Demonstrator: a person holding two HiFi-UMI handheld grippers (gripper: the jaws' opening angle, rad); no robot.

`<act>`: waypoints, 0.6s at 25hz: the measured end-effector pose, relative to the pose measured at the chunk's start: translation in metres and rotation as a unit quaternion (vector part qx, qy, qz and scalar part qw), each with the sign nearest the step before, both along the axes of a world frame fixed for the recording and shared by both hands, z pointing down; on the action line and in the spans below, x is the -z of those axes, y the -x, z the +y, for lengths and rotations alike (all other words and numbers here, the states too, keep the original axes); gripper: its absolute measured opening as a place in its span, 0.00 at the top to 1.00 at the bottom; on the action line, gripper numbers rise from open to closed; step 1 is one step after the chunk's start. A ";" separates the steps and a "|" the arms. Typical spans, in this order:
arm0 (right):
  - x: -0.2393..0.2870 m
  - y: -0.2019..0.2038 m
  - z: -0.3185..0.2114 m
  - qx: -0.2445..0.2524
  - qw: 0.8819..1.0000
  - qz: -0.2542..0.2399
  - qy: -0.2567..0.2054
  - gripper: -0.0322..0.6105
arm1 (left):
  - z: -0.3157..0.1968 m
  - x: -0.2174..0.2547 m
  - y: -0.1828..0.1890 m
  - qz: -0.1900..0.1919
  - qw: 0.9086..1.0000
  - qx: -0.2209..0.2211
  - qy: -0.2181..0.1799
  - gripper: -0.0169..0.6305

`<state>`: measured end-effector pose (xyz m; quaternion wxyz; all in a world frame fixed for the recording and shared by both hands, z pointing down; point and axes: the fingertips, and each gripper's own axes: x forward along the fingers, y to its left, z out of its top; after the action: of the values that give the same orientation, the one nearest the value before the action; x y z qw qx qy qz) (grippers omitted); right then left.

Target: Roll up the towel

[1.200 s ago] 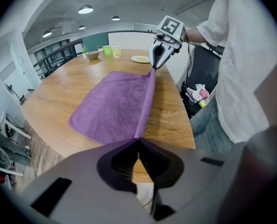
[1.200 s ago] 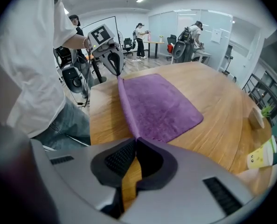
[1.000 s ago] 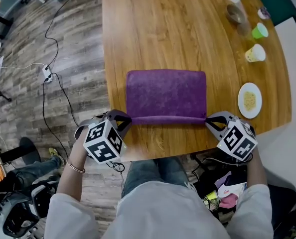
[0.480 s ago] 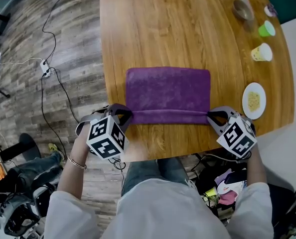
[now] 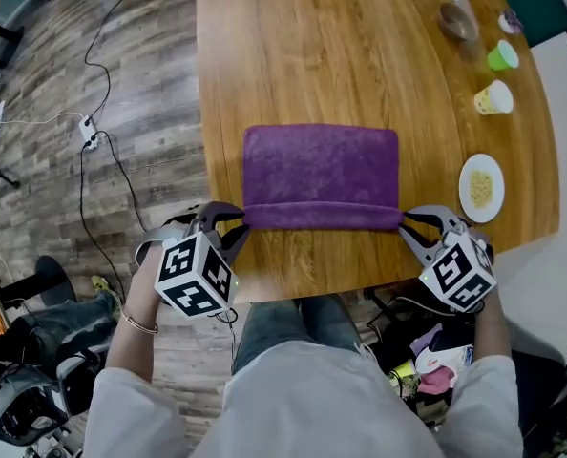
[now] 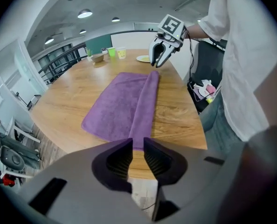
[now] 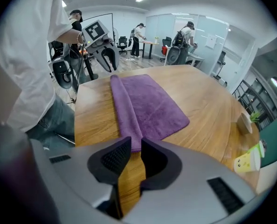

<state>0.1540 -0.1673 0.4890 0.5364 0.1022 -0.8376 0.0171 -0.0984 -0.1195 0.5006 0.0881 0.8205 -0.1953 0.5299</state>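
Note:
A purple towel [image 5: 320, 170] lies flat on the wooden table [image 5: 312, 46], and its near edge is turned into a thick roll [image 5: 322, 217]. My left gripper [image 5: 236, 227] sits at the roll's left end and my right gripper [image 5: 409, 227] at its right end. Both jaws have just been opening. In the left gripper view the gripper [image 6: 137, 146] shows a narrow gap, with the towel [image 6: 124, 101] just beyond the tips and nothing between the pads. In the right gripper view the gripper [image 7: 136, 146] stands the same way before the towel [image 7: 145, 99].
At the table's far right stand a white plate of food [image 5: 480, 188], a yellow cup [image 5: 493, 98], a green cup [image 5: 498, 57] and a bowl [image 5: 455, 22]. Cables [image 5: 102, 141] run over the floor at left. Bags lie under the table's right corner.
The roll at the towel's near edge has grown thicker and moved a little away from me. Both grippers have let go of its ends and drawn slightly back.

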 end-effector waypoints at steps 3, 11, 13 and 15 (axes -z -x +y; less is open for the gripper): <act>-0.007 0.005 0.016 0.031 0.999 0.014 -0.005 0.84 | 0.013 -0.006 -0.011 -0.005 1.000 -0.015 0.002 0.86; -0.036 0.004 0.033 0.073 0.996 0.047 -0.013 0.84 | 0.023 -0.031 -0.021 -0.025 0.999 -0.031 -0.004 0.86; -0.040 0.006 0.030 0.077 0.996 0.049 -0.014 0.85 | 0.019 -0.035 -0.019 -0.027 0.999 -0.030 -0.004 0.86; -0.041 0.007 0.025 0.076 0.996 0.046 -0.016 0.88 | 0.014 -0.038 -0.017 -0.026 0.999 -0.030 -0.003 0.86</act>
<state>0.1466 -0.1423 0.5296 0.5723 0.0479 -0.8176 -0.0421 -0.0813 -0.1053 0.5390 0.0644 0.8120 -0.1746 0.5532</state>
